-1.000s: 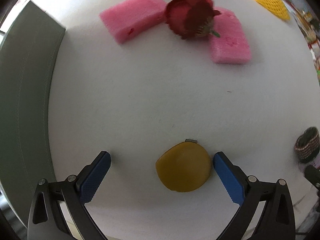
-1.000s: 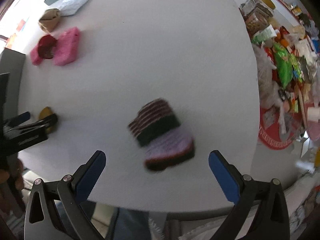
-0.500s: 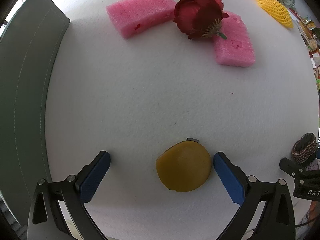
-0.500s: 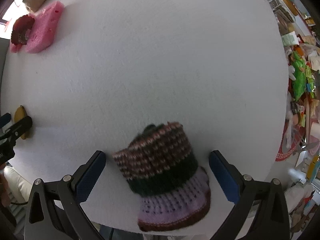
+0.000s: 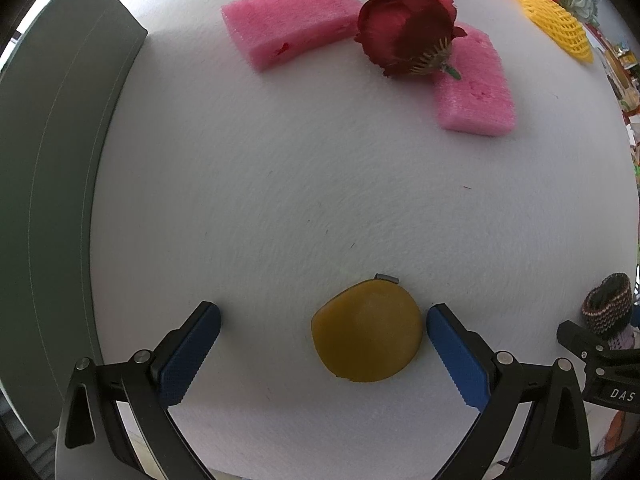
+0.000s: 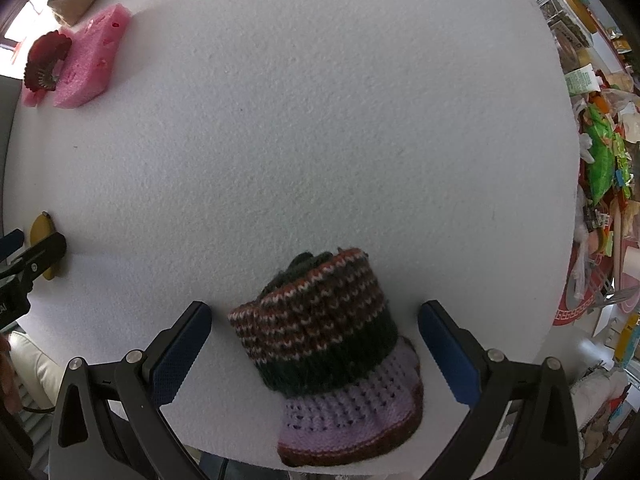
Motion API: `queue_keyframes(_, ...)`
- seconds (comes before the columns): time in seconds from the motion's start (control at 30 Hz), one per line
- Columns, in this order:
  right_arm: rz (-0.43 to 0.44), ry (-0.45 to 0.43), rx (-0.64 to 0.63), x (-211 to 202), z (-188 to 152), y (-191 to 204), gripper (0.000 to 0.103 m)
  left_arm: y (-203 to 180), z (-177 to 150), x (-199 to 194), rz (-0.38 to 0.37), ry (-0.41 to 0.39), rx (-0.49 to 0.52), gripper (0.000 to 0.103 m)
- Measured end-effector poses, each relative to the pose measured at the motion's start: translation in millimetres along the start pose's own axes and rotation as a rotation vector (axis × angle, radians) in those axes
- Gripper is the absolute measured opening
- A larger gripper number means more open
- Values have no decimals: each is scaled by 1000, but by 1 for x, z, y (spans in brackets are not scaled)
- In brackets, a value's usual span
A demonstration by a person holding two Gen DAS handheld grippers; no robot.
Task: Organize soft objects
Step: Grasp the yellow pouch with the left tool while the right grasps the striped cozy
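The left gripper (image 5: 322, 322) was set low over the white table (image 5: 300, 184) with its jaws spread wide and nothing held. A flat yellow pad (image 5: 366, 332) lay between them, off-centre, almost against the right-hand jaw and well clear of the other. The right gripper (image 6: 314, 322) was likewise fully open and empty, and the knitted bootie (image 6: 332, 348) stood between its jaws near the table's front edge, touched by neither. Both pieces were judged to be at the pre-grasp step, with nothing lifted yet. At the far side, 2 pink foam blocks (image 5: 290, 34) and a red fabric rose (image 5: 408, 30) lay grouped together. The next move was judged to call for centring the left jaws on the pad, then gentle closure on each soft piece so that neither was squashed or pushed aside.
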State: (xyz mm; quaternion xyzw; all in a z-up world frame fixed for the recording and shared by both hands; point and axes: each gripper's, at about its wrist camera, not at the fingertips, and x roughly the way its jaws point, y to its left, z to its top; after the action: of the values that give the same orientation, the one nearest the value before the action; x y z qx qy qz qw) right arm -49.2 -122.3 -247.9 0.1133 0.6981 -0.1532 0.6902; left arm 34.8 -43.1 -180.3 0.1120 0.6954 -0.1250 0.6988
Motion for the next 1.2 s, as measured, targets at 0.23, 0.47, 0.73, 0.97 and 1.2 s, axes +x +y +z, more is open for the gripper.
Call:
queue_keyframes(0.23,-3,24,-4,0,5,1,103,2,3,2,1,32,-18,103)
queue_keyframes(0.47,-6,74,-7,3,12,0,103,5,7,6,-2,90,-35,103)
queue_keyframes(0.73,-16,39,-62,-7,17,7,78,-2,12,2,-8,86,7,88)
queue_keyframes(0.97,2,32,-59,-14,20,4,50,-9,16,-8,-18,103,113,52)
queue_keyframes(1.2,70,39,-10,-22,10,-7,50,1,11,-16,-25,123,136,52)
